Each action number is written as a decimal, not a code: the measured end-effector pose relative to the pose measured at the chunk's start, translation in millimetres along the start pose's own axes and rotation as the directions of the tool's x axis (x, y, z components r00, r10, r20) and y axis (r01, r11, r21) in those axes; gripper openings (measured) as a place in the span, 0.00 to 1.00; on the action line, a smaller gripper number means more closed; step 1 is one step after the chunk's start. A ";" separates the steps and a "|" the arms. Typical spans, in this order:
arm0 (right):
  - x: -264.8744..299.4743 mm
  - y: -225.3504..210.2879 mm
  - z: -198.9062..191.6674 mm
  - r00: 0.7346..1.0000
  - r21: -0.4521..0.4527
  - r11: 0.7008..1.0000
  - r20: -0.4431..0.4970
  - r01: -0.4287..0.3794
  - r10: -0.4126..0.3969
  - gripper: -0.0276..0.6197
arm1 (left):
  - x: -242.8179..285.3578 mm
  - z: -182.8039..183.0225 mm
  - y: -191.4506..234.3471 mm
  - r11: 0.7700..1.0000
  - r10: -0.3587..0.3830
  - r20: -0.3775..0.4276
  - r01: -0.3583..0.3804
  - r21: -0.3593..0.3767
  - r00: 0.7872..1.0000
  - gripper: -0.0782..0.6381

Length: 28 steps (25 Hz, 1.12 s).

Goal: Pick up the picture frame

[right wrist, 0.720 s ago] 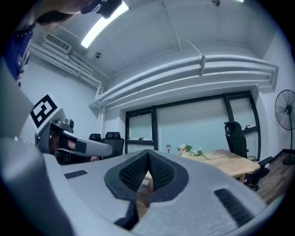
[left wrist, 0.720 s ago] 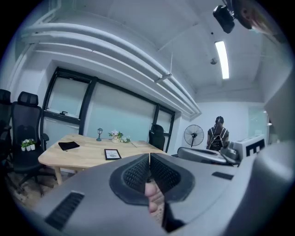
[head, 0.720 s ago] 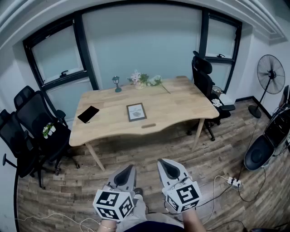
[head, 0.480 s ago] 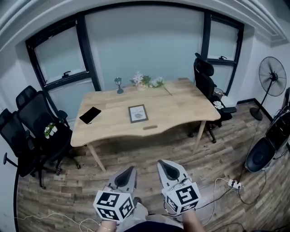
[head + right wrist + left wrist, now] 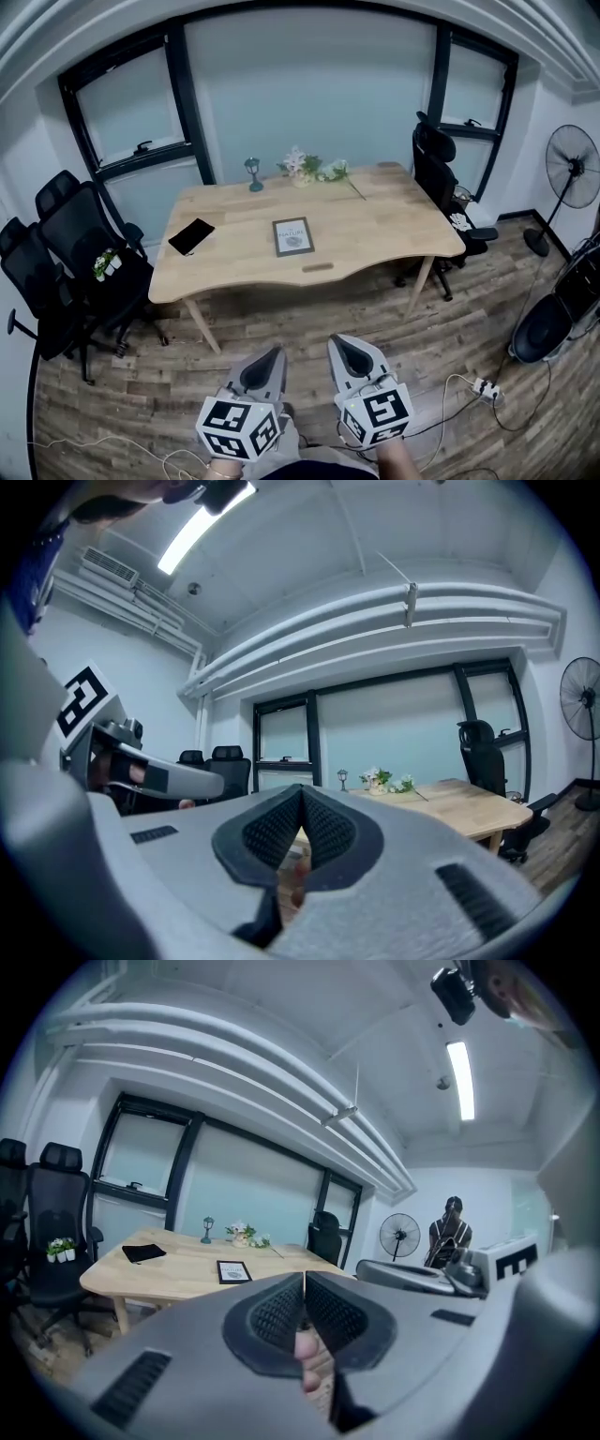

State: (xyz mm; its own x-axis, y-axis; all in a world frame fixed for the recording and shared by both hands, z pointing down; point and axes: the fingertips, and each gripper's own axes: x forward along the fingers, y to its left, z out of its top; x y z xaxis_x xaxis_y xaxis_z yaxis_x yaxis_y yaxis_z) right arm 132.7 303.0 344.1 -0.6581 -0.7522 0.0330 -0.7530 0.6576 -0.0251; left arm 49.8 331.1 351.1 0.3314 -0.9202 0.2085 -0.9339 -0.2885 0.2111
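Observation:
A small dark picture frame [image 5: 292, 236] lies flat near the middle of the wooden table [image 5: 375, 225]; in the left gripper view the frame [image 5: 232, 1271] shows far ahead of the jaws. My left gripper [image 5: 271, 354] and right gripper [image 5: 339, 343] hang side by side low in the head view, well short of the table's front edge. Both are shut, pads meeting, with nothing held. The left gripper [image 5: 305, 1279] and the right gripper [image 5: 301, 792] show tips closed in their own views.
On the table lie a black phone [image 5: 191, 236], a little lamp figure [image 5: 254, 172] and flowers [image 5: 315, 170] at the far edge. Black office chairs [image 5: 70, 253] stand at the left, another chair [image 5: 441, 178] at the right. A fan [image 5: 572, 164] and floor cables [image 5: 483, 388] are at the right.
The view has shifted: the table and frame sit slightly further right and lower in the picture. Both grippers stay shut at the bottom.

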 end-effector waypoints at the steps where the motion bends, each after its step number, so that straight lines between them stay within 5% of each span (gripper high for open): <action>1: 2.8 -1.2 -1.1 1.000 -0.004 1.000 -0.003 0.004 -0.004 0.04 | 1.9 -0.2 2.5 1.000 0.000 -0.001 0.000 -0.004 1.000 0.12; 28: 125.0 -22.5 -11.9 0.997 0.000 1.000 -0.080 -0.014 0.014 0.05 | 88.7 28.3 98.4 1.000 -0.024 -0.019 0.024 -0.012 1.000 0.12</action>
State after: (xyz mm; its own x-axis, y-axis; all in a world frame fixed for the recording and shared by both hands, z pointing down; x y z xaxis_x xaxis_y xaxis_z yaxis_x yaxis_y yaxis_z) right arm 67.4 194.7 360.7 -0.6665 -0.7370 0.1121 -0.7434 0.6684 -0.0256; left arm -16.5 213.6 363.4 0.3561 -0.9079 0.2212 -0.9241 -0.3069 0.2278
